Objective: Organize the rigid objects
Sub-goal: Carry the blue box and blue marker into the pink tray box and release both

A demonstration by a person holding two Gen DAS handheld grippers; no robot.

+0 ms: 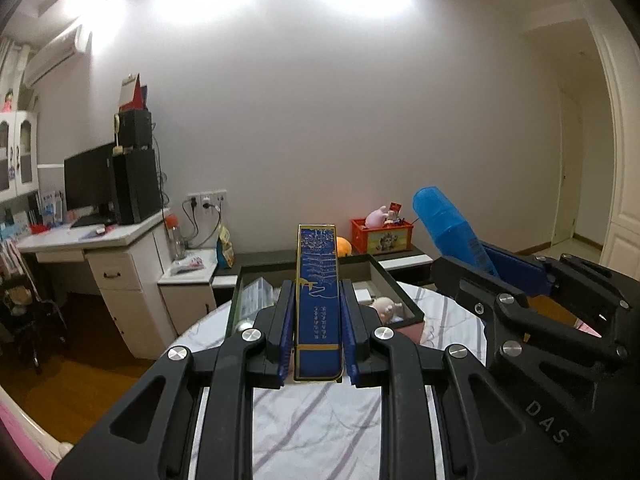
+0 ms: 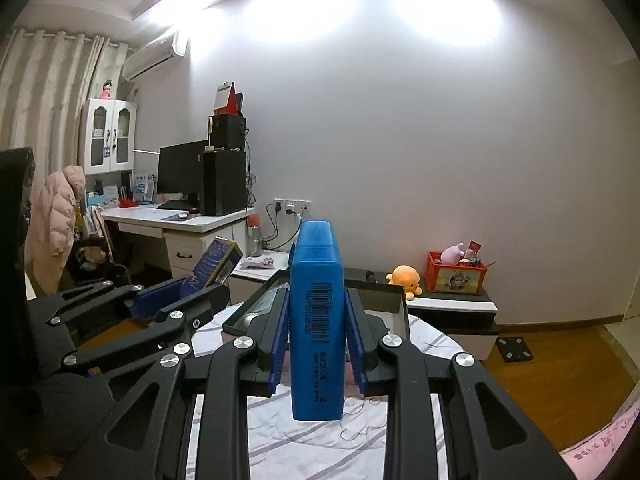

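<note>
My left gripper [image 1: 317,292] is shut on a slim dark-blue box with gold edging [image 1: 318,296], held up above the bed. My right gripper [image 2: 317,300] is shut on a bright blue plastic case with a barcode [image 2: 316,320]. In the left wrist view the right gripper [image 1: 516,272] shows at the right with the blue case [image 1: 448,228] sticking out of it. In the right wrist view the left gripper [image 2: 208,280] appears at the left holding the dark-blue box [image 2: 218,266]. Below and beyond both lies an open dark tray-like box [image 1: 400,288] [image 2: 396,290] on the bed, with a doll and small items inside.
The bed has a white sheet with purple lines [image 1: 312,420]. A low dark-and-white cabinet [image 2: 452,308] behind it carries an orange plush [image 2: 404,276] and a red toy crate [image 2: 456,272]. A white desk [image 2: 192,224] with monitor and computer tower stands left. Wooden floor lies to both sides.
</note>
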